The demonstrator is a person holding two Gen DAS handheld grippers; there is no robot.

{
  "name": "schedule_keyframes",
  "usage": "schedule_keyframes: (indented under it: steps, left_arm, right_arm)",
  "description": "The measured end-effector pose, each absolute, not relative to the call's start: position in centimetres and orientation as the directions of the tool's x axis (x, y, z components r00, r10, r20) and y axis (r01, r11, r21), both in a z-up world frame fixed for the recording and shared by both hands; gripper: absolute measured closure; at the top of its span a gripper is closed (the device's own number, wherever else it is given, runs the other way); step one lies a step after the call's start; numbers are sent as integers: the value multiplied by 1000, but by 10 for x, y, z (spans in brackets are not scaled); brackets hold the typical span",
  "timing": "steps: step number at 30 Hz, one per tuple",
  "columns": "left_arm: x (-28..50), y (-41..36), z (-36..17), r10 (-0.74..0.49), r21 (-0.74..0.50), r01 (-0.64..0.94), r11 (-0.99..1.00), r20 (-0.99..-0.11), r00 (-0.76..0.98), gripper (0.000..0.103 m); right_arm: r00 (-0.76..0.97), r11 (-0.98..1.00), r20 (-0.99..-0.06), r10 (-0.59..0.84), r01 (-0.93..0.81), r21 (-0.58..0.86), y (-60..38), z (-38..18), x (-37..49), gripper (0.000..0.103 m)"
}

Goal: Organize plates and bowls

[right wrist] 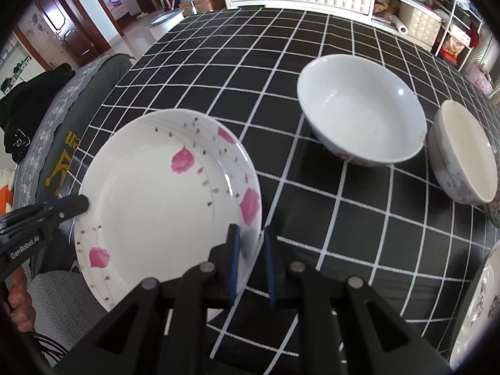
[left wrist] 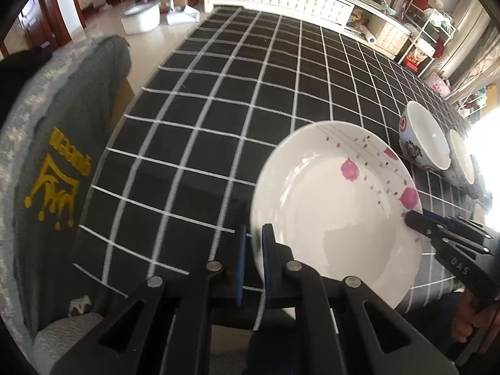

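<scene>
Big black tablecloth (right wrist: 312,203) with its white grid takes up the whole scene, and low on it the flowered plate (right wrist: 162,206) is the star, held by both claws at once. Over at two o'clock from the plate stands the large white bowl (right wrist: 359,118), with a smaller bowl (right wrist: 462,162) just beside it at its four o'clock, both upright and untouched; a second patterned plate (right wrist: 482,293) peeks in at the right edge. Now the grips: the right gripper (right wrist: 251,250) pinches the plate's rim at about four o'clock, the left gripper (left wrist: 254,243) clamps the opposite rim at about nine. Two pinches on opposite edges look meant to keep a slick, shallow plate level. My read: it's headed to stack with the other plate, while the bowls wait to nest.
</scene>
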State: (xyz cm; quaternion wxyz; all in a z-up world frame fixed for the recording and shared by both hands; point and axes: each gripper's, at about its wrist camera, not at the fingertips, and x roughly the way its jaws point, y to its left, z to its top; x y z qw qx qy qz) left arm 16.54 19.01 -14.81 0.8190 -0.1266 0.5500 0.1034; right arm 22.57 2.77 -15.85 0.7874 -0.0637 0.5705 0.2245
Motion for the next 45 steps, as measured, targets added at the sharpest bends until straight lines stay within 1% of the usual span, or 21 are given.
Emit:
schedule_keyframes:
  steps: [8,13,17,24,30,31,32,33,34,35,37,40,42,43,45]
  left_arm:
    - [154,178,-118,48,-88,-295,951,-905,423,94]
    - [150,153,-88,-3,-131,-237,963,-879,476,94]
    - [148,126,-69,-28,-135,-174,975,-859,511,94]
    - [147,77,-48,-75,-146,-88,985,-836,544,94]
    - [148,37,-33,-115,-150,-16,989,-817,564,94]
    - [149,29,-30,-121,-147,0,989,-814,568,94]
    - [150,21,-28,-124,-140,16,990,-809,574,94]
    - [151,14,-26,-125,-134,27,991,-806,578,94]
    - [152,4,-25,-124,-123,41,992,-804,581,93]
    - [152,-2,-24,-126,-122,46,991,-803,583,86]
    - [154,-15,-23,-138,-129,58,990,-799,586,75]
    - [159,-34,-24,-162,-142,79,987,-797,582,75]
    - [163,-47,-25,-174,-147,93,985,-804,569,70]
    - [165,-53,-25,-177,-145,101,984,-807,564,66]
    - [170,-68,-25,-181,-135,122,983,-807,563,64]
  right_arm:
    - [291,897,-904,312,-404,180,14,-131,215,84]
    - [334,901,-881,335,-388,195,-1,-108,206,84]
    - [371,908,-868,331,-374,186,-14,-92,198,84]
    - [429,924,-839,334,-326,201,-52,-62,185,84]
    - [484,940,-821,302,-293,173,-84,-45,175,83]
    - [492,943,-819,296,-287,169,-91,-43,174,78]
    - [499,946,-817,290,-280,165,-96,-42,173,69]
    - [505,949,-815,284,-272,162,-102,-41,171,64]
    - [516,953,-812,273,-258,157,-110,-40,170,55]
    - [522,956,-810,266,-247,155,-118,-39,168,51]
    - [526,961,-812,255,-228,154,-132,-39,168,49]
    - [534,969,-813,231,-202,143,-152,-37,166,48]
    - [543,975,-812,214,-176,139,-167,-36,166,46]
    - [545,976,-812,209,-165,141,-174,-35,166,44]
    - [548,978,-811,204,-143,149,-188,-35,166,40]
